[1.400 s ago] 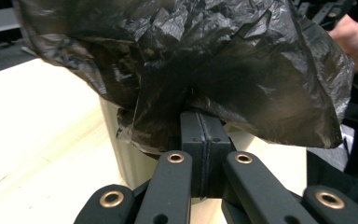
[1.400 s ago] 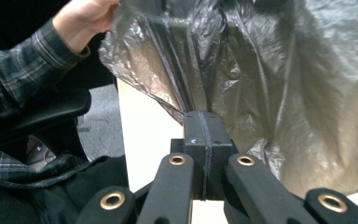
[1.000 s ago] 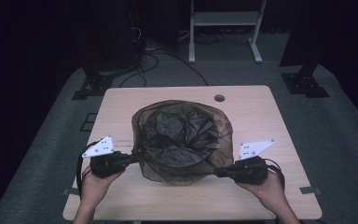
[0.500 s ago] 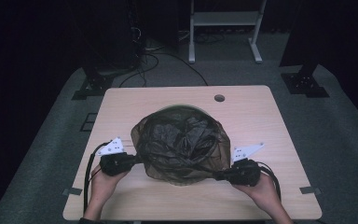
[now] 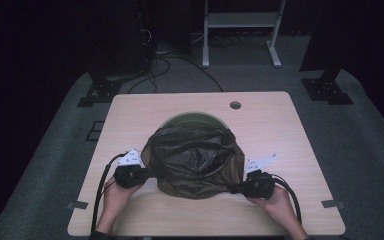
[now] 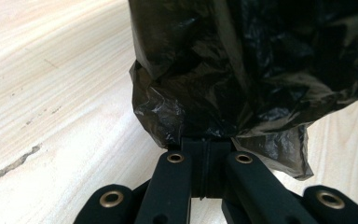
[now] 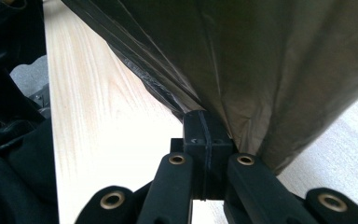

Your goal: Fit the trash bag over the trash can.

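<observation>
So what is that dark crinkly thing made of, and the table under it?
The bag looks like thin plastic film, dark and slightly see-through: it creases sharply and glints along the wrinkles. The table looks like pale wood or a wood-look laminate, matt, with grain lines showing; which one I cannot tell.

No text, label, brand, number or sign can be read anywhere in these pictures. The dark plastic bag (image 5: 194, 161) is plain, with no print on its crinkled film in the high view or in either gripper view. The light wooden table (image 5: 280, 130) under the bag carries only wood grain. The white plates on the grippers beside the bag have small dark marks, too tiny to make out as characters.
</observation>
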`<move>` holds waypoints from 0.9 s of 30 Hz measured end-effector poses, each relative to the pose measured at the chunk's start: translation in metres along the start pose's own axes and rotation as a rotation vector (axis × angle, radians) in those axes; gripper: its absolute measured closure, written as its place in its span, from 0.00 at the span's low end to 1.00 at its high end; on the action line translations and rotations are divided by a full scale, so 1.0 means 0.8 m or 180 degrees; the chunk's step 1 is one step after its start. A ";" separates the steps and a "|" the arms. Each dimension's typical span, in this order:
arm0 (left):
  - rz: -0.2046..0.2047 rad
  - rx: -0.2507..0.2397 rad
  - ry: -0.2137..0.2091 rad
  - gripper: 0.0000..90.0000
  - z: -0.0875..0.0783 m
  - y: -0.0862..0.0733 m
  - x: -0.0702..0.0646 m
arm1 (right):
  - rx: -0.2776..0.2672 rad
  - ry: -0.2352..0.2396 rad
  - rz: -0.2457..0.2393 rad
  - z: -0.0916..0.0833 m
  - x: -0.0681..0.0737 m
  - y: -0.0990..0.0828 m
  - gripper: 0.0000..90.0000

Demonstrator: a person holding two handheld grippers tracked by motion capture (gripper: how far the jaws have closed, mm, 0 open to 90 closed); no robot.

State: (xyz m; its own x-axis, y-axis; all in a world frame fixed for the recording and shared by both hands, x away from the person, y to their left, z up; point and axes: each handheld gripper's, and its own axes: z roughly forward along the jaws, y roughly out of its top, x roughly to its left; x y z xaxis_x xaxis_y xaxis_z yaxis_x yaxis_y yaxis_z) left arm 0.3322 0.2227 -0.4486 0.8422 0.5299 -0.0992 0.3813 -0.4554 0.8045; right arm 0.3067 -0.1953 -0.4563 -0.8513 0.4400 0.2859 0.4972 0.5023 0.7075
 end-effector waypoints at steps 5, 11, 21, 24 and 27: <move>0.0020 0.0084 0.0073 0.98 0.004 -0.002 0.000 | 0.0032 -0.0021 0.0023 0.004 -0.002 -0.003 1.00; 0.0007 -0.0036 0.0173 0.64 -0.020 0.000 -0.005 | -0.0104 -0.0063 0.0008 -0.008 -0.001 -0.002 0.80; 0.0133 -0.0232 0.0141 0.31 -0.084 -0.007 -0.025 | -0.0416 -0.0170 -0.0088 -0.059 0.012 -0.004 0.66; 0.0203 -0.0317 0.0175 0.30 -0.104 -0.004 -0.032 | -0.0570 -0.0205 -0.0139 -0.078 0.017 0.000 0.67; 0.0246 -0.0463 0.0212 0.30 -0.121 0.006 -0.037 | -0.0744 -0.0186 -0.0193 -0.096 0.023 0.009 0.68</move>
State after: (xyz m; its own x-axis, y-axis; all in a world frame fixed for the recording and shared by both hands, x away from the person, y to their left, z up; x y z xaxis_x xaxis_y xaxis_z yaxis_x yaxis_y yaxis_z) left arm 0.2722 0.2740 -0.3850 0.8380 0.5456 0.0014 0.2530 -0.3909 0.8850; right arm 0.2819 -0.2410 -0.3963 -0.8639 0.4600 0.2052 0.3873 0.3463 0.8544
